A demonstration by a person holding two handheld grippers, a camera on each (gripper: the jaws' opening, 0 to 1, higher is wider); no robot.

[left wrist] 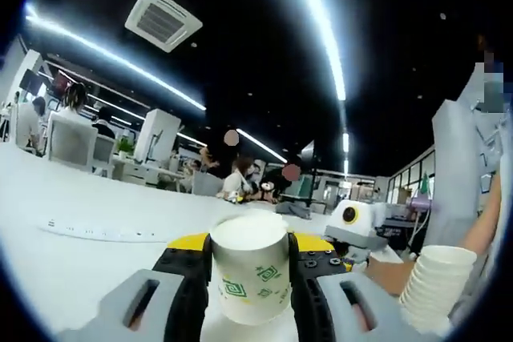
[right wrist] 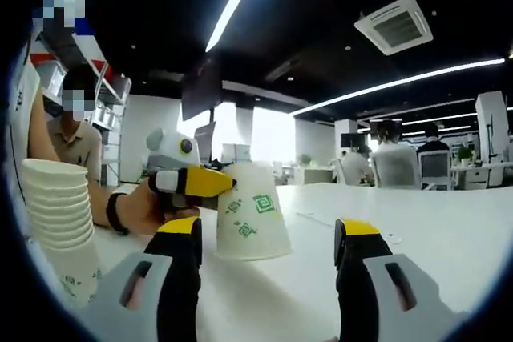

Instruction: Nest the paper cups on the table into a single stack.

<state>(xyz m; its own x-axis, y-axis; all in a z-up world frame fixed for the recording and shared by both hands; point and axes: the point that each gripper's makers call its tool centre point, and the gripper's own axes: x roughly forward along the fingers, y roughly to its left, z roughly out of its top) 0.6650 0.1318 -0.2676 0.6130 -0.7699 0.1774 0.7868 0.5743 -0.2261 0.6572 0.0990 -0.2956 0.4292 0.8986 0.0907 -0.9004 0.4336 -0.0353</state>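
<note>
- Single paper cup [left wrist: 250, 276] upside down on the white table [left wrist: 72, 254], base uppermost, green square prints on its wall; in the right gripper view the same cup [right wrist: 250, 214] just ahead, rim flat on the table top.
- Left gripper [left wrist: 250, 290] closed onto that cup, a yellow-tipped jaw against each side of the wall, roughly mid-height; in the right gripper view this gripper [right wrist: 196, 182] entering from the left, against the cup's upper wall.
- Right gripper [right wrist: 268, 250] spread wide, nothing between the jaws, hanging just short of the cup.
- Nested stack of cups [left wrist: 437, 286] at the right edge of the left gripper view, mouths down and leaning; the same stack [right wrist: 62, 210] at the left edge of the right gripper view, near a person's forearm.
- Probably very light, thin-walled, easy to dent: gentle squeeze only.
- Best hold likely near the closed base, where the wall seems stiffest; the open rim likely to ovalise under pressure.
- Smooth coated paper and tapered wall: some risk of slipping out of the jaws.
- Nesting likely to need the cup coaxial with the stack; a tilt could jam the rims.
</note>
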